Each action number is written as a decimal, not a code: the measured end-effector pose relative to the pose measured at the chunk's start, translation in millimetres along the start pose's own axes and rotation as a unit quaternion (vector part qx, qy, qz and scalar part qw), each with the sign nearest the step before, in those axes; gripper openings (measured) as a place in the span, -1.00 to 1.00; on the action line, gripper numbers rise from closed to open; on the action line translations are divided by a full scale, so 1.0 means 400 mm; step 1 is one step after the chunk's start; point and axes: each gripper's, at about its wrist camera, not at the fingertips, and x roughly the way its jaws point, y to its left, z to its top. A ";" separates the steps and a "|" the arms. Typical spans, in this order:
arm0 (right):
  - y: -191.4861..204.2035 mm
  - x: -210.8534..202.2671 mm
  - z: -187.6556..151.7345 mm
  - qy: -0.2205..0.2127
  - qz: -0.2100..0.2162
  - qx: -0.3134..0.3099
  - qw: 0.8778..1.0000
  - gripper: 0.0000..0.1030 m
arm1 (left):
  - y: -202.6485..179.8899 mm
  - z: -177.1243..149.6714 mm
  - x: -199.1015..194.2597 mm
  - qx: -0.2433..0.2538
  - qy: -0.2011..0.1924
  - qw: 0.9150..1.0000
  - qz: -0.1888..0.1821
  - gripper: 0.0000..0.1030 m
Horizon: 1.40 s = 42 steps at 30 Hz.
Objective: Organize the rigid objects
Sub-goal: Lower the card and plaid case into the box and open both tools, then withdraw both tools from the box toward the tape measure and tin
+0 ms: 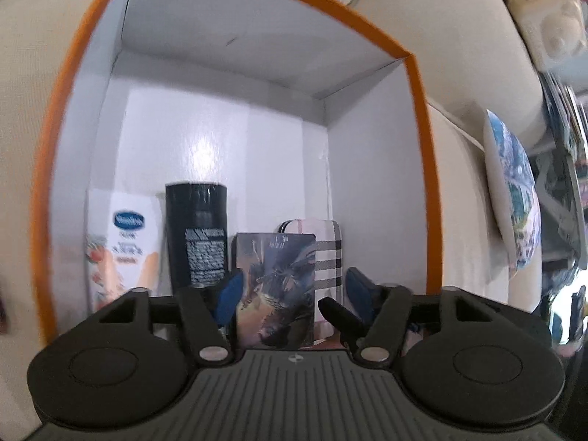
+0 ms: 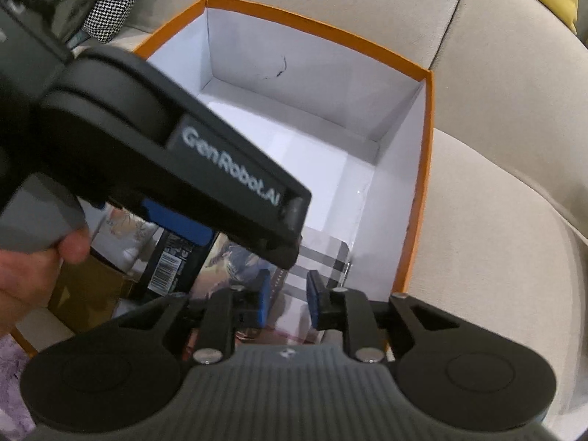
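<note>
card box (image 1: 275,286), dark fantasy artwork

The right hand-held gripper (image 2: 288,296) hangs with its blue pads apart over a plaid case (image 2: 325,257) inside the orange-rimmed white box (image 2: 426,169); the left hand-held gripper (image 2: 290,237) crosses above a picture box (image 2: 235,264).

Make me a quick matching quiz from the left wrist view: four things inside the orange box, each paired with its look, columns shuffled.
Things:
1. Vaseline carton
2. tall can
3. picture card box
4. checked case

Looks:
A. plaid stripes, at the right end
B. black, with a barcode in the right wrist view
C. white, blue oval logo, at the left end
D. dark artwork, between the left gripper's fingers

Pairs: 1-C, 2-B, 3-D, 4-A
</note>
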 end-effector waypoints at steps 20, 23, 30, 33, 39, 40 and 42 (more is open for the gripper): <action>0.030 0.027 -0.007 0.029 0.040 0.025 0.998 -0.44 | 0.016 -0.053 -0.162 0.069 -0.070 0.995 0.014 -0.03; 0.042 0.018 -0.012 0.025 0.032 0.030 0.999 -0.45 | 0.014 -0.077 -0.182 0.090 -0.080 0.992 0.022 -0.03; 0.089 -0.012 -0.021 0.006 0.012 0.025 1.000 -0.45 | 0.018 -0.132 -0.220 0.116 -0.090 0.989 0.022 -0.03; 0.111 -0.052 -0.030 -0.011 0.010 0.042 0.999 -0.44 | 0.016 -0.157 -0.252 0.128 -0.102 0.986 0.020 -0.03; 0.164 -0.150 -0.058 -0.069 0.000 0.080 0.994 -0.25 | 0.039 -0.199 -0.322 0.144 -0.132 0.980 0.017 -0.03; 0.176 -0.166 -0.062 -0.082 -0.003 0.086 0.993 -0.24 | 0.046 -0.207 -0.333 0.148 -0.139 0.979 0.020 -0.03; 0.199 -0.194 -0.070 -0.107 -0.007 0.100 0.989 -0.18 | 0.060 -0.220 -0.351 0.153 -0.149 0.977 0.026 -0.03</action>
